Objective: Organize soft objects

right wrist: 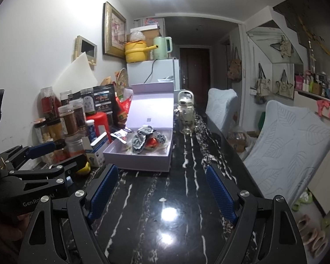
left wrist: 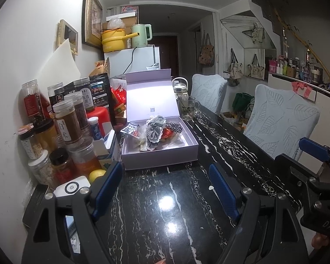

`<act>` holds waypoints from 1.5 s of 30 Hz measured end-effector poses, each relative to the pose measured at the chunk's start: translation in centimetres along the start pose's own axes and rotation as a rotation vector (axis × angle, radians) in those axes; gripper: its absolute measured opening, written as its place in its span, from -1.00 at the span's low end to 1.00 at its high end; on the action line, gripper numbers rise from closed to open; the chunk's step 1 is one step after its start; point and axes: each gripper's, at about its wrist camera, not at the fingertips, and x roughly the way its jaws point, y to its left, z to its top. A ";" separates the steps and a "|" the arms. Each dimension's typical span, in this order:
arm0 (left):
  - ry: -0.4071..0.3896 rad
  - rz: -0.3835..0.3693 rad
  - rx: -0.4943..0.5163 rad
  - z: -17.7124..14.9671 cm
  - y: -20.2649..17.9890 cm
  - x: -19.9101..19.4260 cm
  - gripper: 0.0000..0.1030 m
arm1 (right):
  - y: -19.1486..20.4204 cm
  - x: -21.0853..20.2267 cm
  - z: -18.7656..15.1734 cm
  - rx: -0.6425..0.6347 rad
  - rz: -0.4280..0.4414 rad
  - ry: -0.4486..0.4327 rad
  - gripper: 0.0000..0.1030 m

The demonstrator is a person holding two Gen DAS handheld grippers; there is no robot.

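An open lavender box (left wrist: 160,159) (right wrist: 138,164) stands on the black marble table (left wrist: 165,209) (right wrist: 165,198), its lid upright behind it. Inside lie black-and-white checked fabric pieces (left wrist: 153,133) (right wrist: 139,142), something red (left wrist: 167,134) (right wrist: 151,142) and a small packet (left wrist: 129,130) (right wrist: 119,135). My left gripper (left wrist: 165,187) (right wrist: 61,156) hovers over the table short of the box, open and empty. My right gripper (right wrist: 161,189) (left wrist: 301,157) is level with it to the right, also open with nothing between its fingers.
Jars and bottles (left wrist: 66,123) (right wrist: 70,118) crowd the table's left side by the wall, with a lemon (left wrist: 96,174) near my left finger. A glass mug (left wrist: 188,108) and a water bottle (right wrist: 186,110) stand right of the box. Two covered chairs (left wrist: 281,118) (right wrist: 290,136) line the table's right edge.
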 end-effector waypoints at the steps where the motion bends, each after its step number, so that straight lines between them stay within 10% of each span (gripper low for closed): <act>1: 0.002 -0.001 0.000 0.0 0.0 0.0 0.58 | 0.0 0.0 0.0 0.000 0.000 0.000 0.61; 45: 0.054 -0.026 0.017 -1.2 -0.1 1.0 0.58 | 0.1 0.0 -1.3 -0.014 0.000 0.026 0.64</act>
